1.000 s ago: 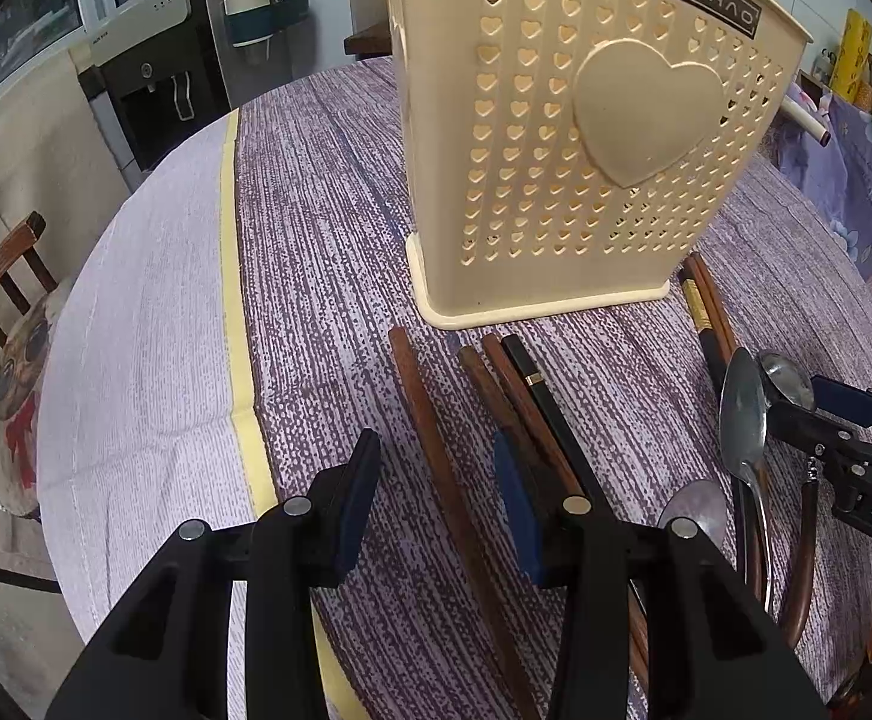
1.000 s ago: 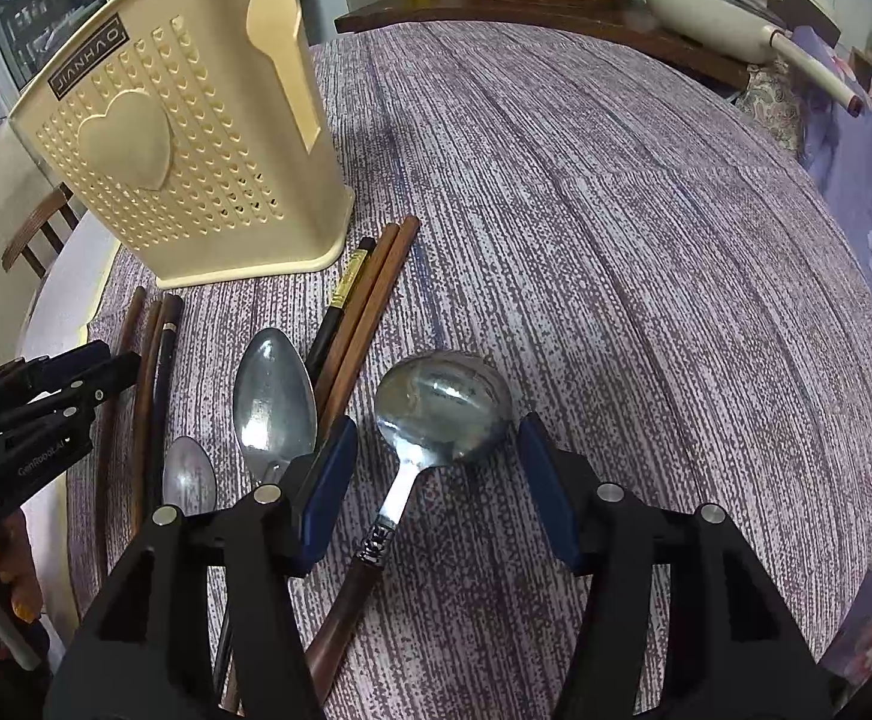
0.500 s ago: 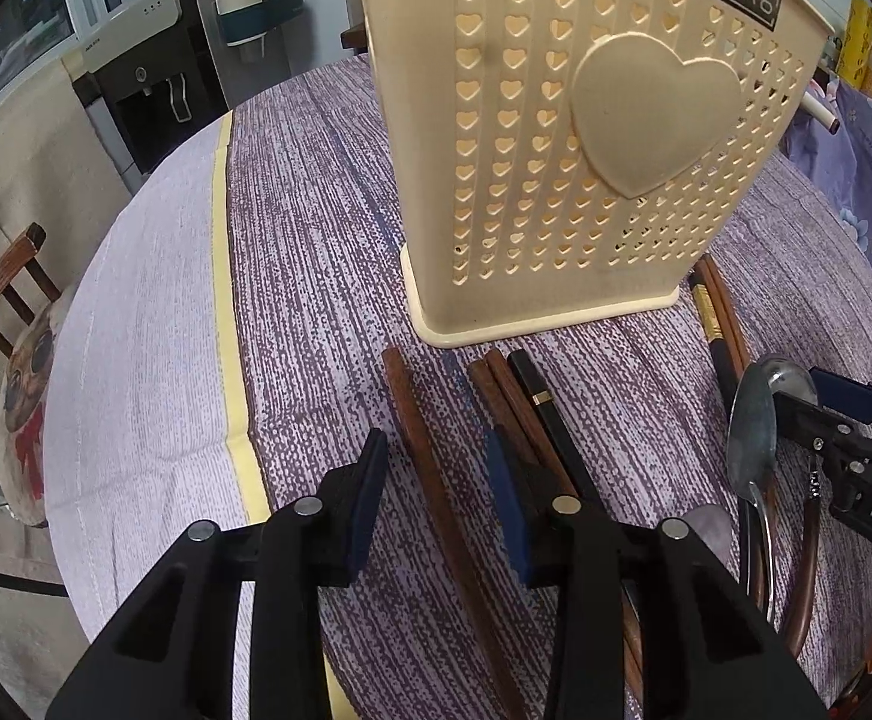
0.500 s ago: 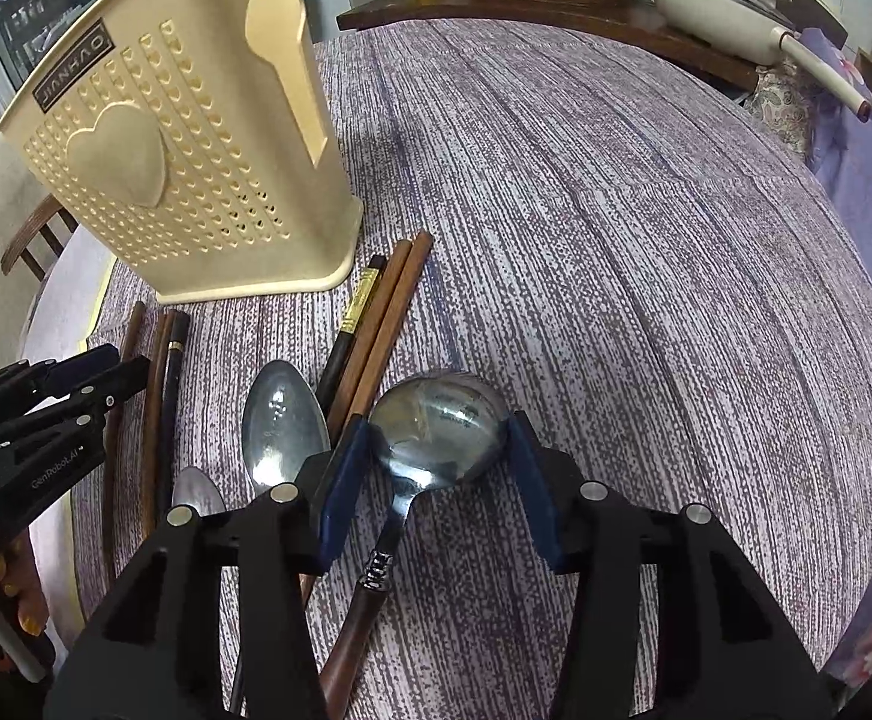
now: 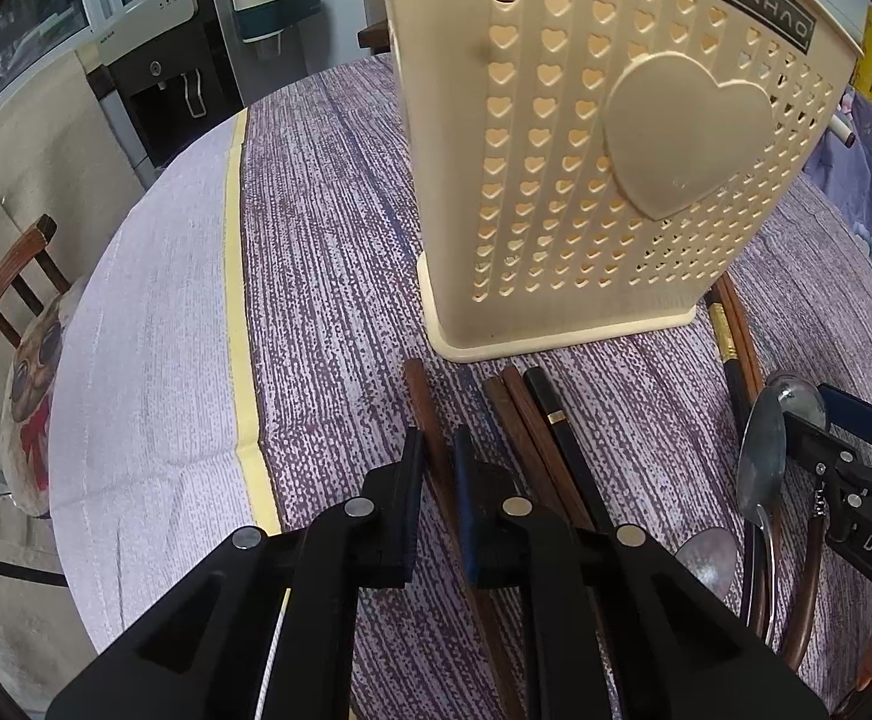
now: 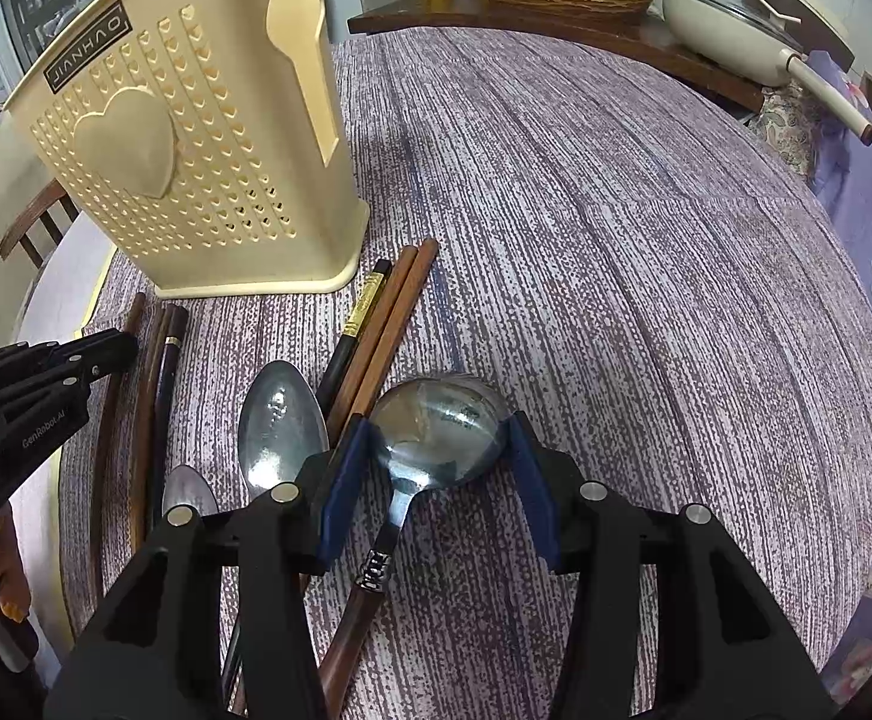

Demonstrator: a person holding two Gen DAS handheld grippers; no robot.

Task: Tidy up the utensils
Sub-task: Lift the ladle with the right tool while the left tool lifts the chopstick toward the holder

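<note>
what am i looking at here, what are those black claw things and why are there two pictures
No robot here: a person holds a handheld gripper in each hand, each with a fisheye camera looking along its jaws. So there are two pictures, one per hand.

In the left-hand picture, the left gripper has closed its jaws on a single brown chopstick. More chopsticks lie just beside it.

In the right-hand picture, the right gripper has its blue pads against both sides of the bowl of a big metal ladle with a wooden handle. Two smaller spoons lie to its left.

All of it sits on a purple tablecloth. The cream holder with heart holes is where the utensils presumably go.
</note>
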